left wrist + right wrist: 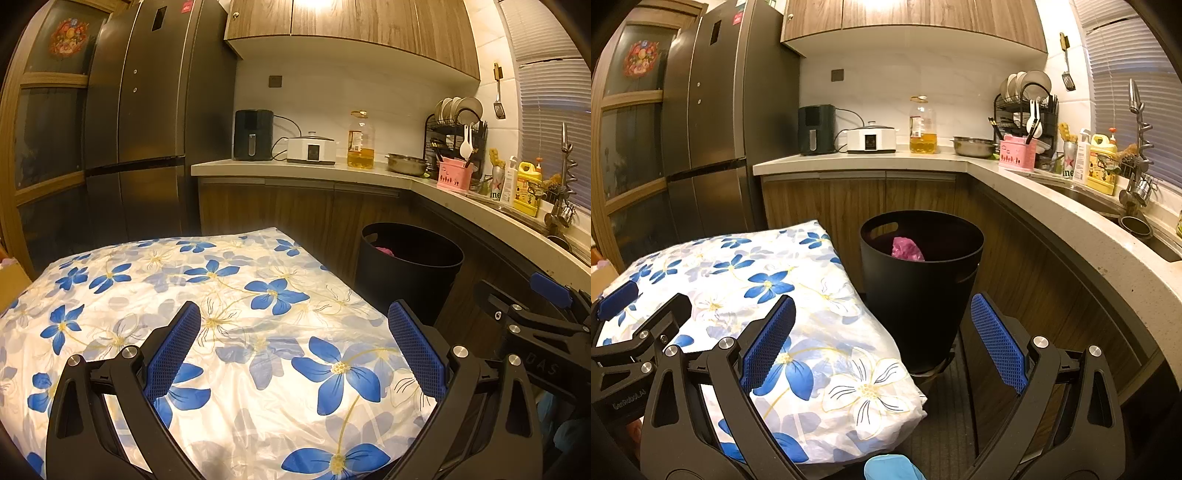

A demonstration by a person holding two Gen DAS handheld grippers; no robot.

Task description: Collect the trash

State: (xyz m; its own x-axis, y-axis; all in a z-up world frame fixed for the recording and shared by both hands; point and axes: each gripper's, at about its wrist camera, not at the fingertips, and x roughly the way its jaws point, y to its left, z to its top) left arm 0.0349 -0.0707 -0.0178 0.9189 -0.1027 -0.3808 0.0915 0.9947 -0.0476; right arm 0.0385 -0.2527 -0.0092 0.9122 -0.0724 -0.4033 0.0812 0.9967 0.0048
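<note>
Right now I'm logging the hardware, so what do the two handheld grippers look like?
Both match: the left gripper and right gripper have black angular frames with triangular cut-outs and silver round bolts. Their fingers carry blue, finely textured pads. White lettering marks each black body, too small to read surely.

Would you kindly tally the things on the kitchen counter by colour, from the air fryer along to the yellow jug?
Black: 2, the air fryer and dish rack.
White: 2, the cooker and spray bottle.
Yellow: 2, the oil bottle and jug.
Silver: 1, the pan.
Pink: 1, the utensil holder.
Total: 8
</note>
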